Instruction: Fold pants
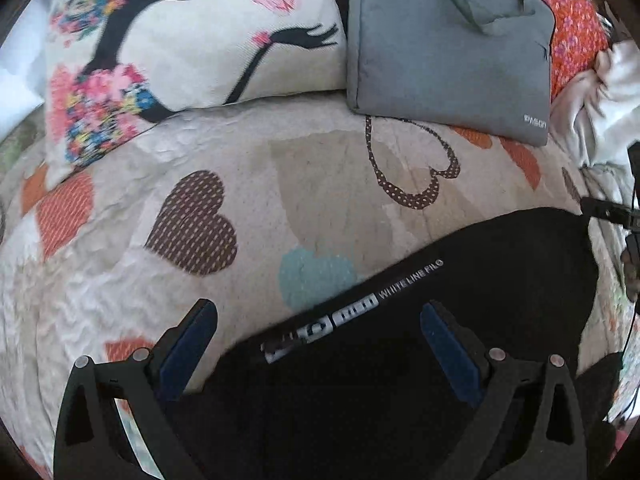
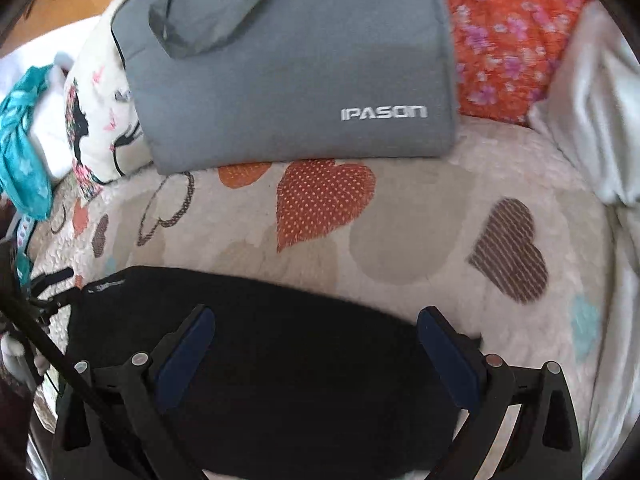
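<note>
Black pants (image 1: 460, 280) with a white printed waistband strip (image 1: 352, 312) lie in a compact bundle on the heart-print bedspread (image 1: 280, 184). My left gripper (image 1: 318, 312) is open and empty, hovering over the bundle's left edge. In the right wrist view the same black pants (image 2: 280, 340) lie below my right gripper (image 2: 316, 320), which is open and empty, its fingers spread above the bundle's near part. The other gripper's black tip (image 2: 56, 276) shows at the bundle's left end.
A grey IPASON bag (image 2: 288, 80) and a printed cushion (image 1: 180, 40) lie at the back of the bed. An orange floral fabric (image 2: 508, 40) and white cloth (image 2: 600, 120) are at the right. Teal cloth (image 2: 20, 152) lies at the left.
</note>
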### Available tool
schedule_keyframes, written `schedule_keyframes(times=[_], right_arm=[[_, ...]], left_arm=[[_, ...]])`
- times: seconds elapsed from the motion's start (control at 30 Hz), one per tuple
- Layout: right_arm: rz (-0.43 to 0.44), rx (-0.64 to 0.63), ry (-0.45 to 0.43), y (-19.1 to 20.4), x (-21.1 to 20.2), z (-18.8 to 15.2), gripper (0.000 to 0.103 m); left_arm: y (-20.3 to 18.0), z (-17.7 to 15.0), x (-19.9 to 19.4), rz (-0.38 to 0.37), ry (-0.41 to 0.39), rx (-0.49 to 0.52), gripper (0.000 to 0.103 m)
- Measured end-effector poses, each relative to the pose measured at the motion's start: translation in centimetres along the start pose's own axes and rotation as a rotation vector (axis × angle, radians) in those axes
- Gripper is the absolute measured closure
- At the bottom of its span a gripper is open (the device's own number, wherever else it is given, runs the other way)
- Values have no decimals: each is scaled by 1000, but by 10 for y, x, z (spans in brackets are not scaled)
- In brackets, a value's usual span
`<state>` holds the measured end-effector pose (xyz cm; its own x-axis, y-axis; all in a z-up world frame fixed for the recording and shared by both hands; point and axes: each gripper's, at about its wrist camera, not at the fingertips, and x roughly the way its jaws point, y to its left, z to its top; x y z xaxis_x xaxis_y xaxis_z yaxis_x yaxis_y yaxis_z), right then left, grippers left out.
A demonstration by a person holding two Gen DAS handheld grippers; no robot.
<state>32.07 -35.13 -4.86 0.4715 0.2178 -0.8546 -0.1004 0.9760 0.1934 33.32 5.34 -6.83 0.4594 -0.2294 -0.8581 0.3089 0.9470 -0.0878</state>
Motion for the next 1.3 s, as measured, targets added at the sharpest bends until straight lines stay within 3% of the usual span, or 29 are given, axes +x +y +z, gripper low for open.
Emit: schedule_keyframes(times=[0.23,0.47,0.5,0.57,0.6,0.63,0.67,0.7,0.73,0.9,1.17,1.2,1.27,1.3], right_arm=[[19,-110,72,9,46,9,4],[-19,-204,72,21,58,3,4],[-14,-223,79,25,59,0,5],[-34,-267,86,35,59,-5,17],[-35,-279,86,38,57,-7,29],[-7,-266,90,39,54,-7,56],[20,-241,98,38,52,-6,71],[60,-211,113,35,50,-5,94],[79,-191,123,34,49,-4,97],[34,-185,81,46,36,-8,97],[14,-187,39,61,-6,-17,97],[7,-191,46,64,-6,-19,97],[0,-189,56,67,-5,-21,97],[1,-186,58,65,-6,-22,97]], left_arm=[[-5,3,38,-2,81,115,2],[-7,3,44,-24,79,132,2],[-8,2,44,-22,82,131,8],[-14,0,35,-73,64,145,44],[-17,-1,29,-113,55,148,73],[-20,-2,24,-96,42,154,101],[-24,-3,22,-38,30,172,100],[-26,-3,20,-20,27,178,103],[-26,-3,19,-4,22,178,103],[-25,-11,4,36,4,179,103],[-8,-22,-33,-1,-34,122,103],[-8,-22,-32,-14,-29,124,98],[-8,-22,-27,-45,-8,134,75],[-10,-21,-24,-46,-11,145,58]])
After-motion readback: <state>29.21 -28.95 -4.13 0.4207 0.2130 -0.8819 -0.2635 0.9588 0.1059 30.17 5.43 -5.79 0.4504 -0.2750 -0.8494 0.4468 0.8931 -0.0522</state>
